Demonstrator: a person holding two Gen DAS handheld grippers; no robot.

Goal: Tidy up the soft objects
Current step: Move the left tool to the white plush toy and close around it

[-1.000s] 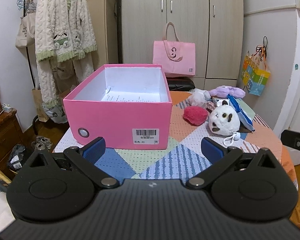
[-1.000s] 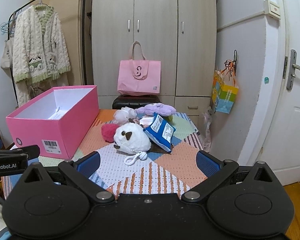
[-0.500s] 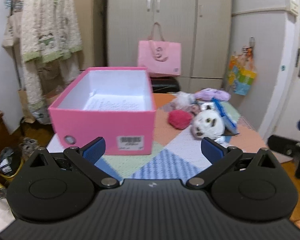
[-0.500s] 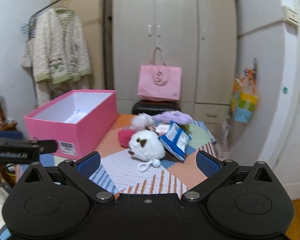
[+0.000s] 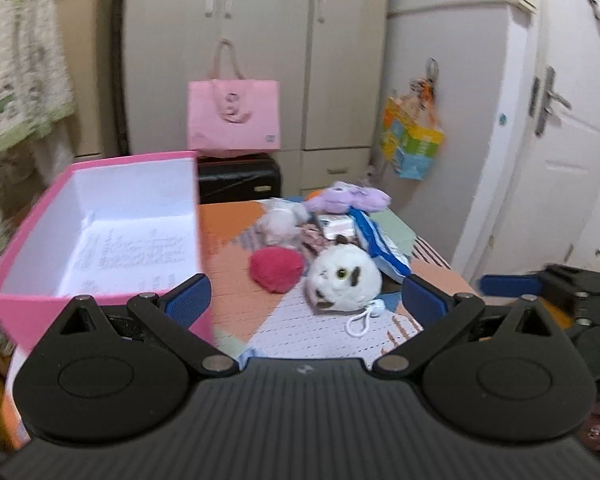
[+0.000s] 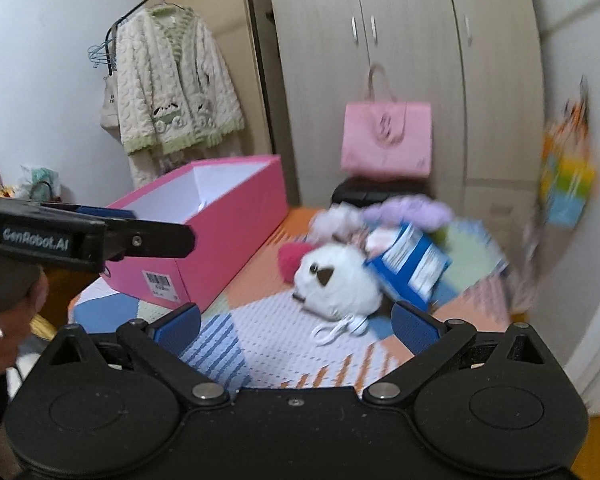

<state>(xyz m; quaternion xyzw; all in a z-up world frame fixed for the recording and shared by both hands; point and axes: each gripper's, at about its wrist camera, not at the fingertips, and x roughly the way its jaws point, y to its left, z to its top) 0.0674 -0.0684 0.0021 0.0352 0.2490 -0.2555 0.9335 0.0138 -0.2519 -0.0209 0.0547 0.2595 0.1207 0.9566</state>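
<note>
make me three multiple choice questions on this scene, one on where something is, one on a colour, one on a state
1. Where is the white plush toy?
A. inside the box
B. on the table, right of the box
C. on the floor

2. What colour is the box outside?
A. pink
B. green
C. black

3. What state is the left gripper in?
A. shut on the white plush toy
B. shut on the red plush toy
C. open, holding nothing

Answers:
1. B, it lies on the patterned table beside the red plush toy, outside the box.
2. A, its outer walls are pink and the inside is white.
3. C, its blue pads stand wide apart with nothing between them; the right gripper is likewise open.
</note>
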